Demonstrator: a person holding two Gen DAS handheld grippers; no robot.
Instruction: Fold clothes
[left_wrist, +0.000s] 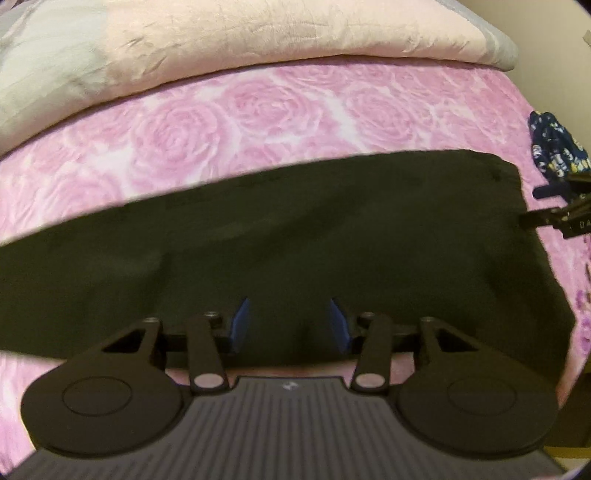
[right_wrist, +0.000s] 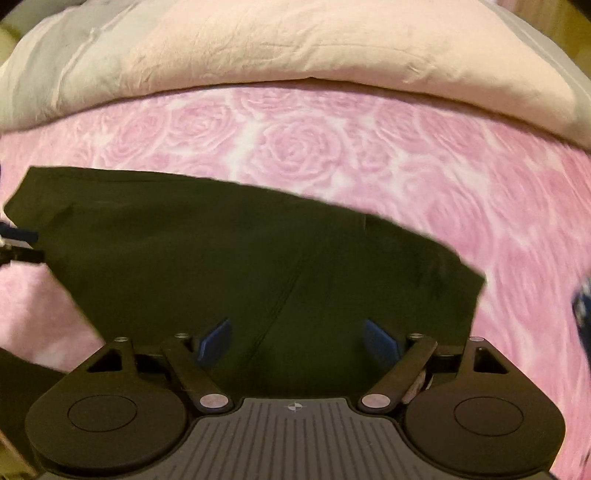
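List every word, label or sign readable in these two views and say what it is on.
"DA": white letters on the right gripper, cut off at the left wrist view's edge.
Small round mark on each gripper's grey body: a symbol, no letters.
Blue patterned cloth: print too blurred to read.

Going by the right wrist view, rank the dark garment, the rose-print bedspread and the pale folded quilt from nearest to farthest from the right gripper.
1. dark garment, directly beneath the right gripper.
2. rose-print bedspread, beyond the garment.
3. pale folded quilt, at the far end.

Dark garment (left_wrist: 280, 236) — spread flat, on rose-print bedspread (left_wrist: 295, 110)
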